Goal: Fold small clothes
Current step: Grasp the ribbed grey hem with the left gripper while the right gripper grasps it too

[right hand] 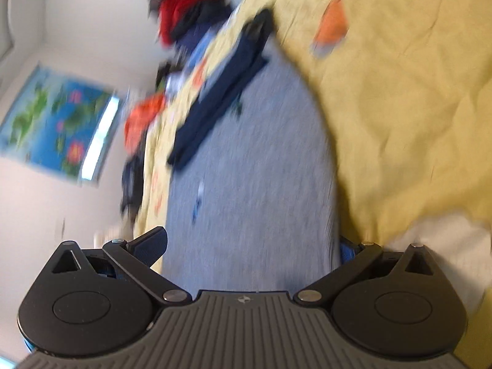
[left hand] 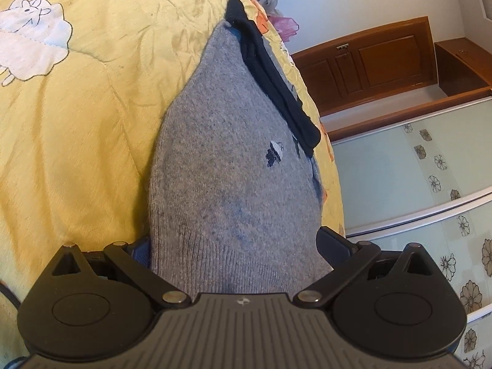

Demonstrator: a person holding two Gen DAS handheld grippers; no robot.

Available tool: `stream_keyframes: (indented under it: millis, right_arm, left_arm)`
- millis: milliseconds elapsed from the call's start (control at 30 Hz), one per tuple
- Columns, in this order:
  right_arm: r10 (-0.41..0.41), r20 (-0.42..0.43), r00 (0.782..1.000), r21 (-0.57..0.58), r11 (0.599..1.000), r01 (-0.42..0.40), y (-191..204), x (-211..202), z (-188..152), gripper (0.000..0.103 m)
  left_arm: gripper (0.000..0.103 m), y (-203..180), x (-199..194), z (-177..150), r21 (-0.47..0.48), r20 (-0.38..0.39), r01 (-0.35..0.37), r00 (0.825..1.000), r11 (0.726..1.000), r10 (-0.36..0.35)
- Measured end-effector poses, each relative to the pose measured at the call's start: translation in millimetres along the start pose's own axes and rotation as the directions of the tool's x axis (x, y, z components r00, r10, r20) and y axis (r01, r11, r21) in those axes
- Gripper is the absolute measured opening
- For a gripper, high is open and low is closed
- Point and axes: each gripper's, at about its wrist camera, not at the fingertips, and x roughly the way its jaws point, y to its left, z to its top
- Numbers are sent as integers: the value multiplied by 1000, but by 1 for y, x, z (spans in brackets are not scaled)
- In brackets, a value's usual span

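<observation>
We see the yellow quilt (left hand: 92,123) covering the bed. On it lies the grey sock (left hand: 233,166), a navy sock (left hand: 276,80) along its edge. Our left tongs (left hand: 233,246) and right tongs (right hand: 252,246) stand spread around its cuff.

We read no words or numbers anywhere. Only mark: a small dark-and-white embroidered logo (left hand: 273,153) on the grey sock (left hand: 233,166) ahead of the left tongs, not legible. Right view too blurred.
</observation>
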Motion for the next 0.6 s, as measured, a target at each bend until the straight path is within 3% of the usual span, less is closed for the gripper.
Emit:
stream_keyframes:
  millis: [100,167,267,333,367,433,467,500,600]
  right_arm:
    - [44,-143,989,-10,999,-46,3,-9,-29,101]
    - [33,-166,985,-30,999,-39,4,-19,-47,97]
    - [24,-78,997,44,999,-21,-7,-36,-53,75]
    - [7,-45,999,78,997,-3,-15,-38,-54,47]
    - [-3,-44,999,87,996,7,-19,-37,-55,40]
    - [-29,-49,998,102,994,34,-25,-36,-57,11]
    - [-55,-54,997,94,994,60,-28,-35,-59,5]
    - [-57,-53,997,89,994,62,-29,-36,-60,5]
    - [-45,-53,998,86,995,49,-33,-36,-62,5]
  left_arm:
    - [103,-1,0,-1,19,-10,-1,1000,1000,1]
    - [103,-2,0,-1,36,-22,-1,1000,999,2]
    - [103,-7,4,1,79,-50,-11,999,997,15]
    - [101,-10,5,2,111,-68,-24,997,994,32]
    - [94,-13,6,2,130,-70,-41,996,991,51]
    - [59,-16,7,0,176,-75,-99,991,979,113]
    - [29,-15,8,-1,194,-71,-138,986,971,154]
    - [16,-12,8,-1,196,-65,-169,981,966,185]
    - [11,1,3,1,126,-68,-161,983,979,171]
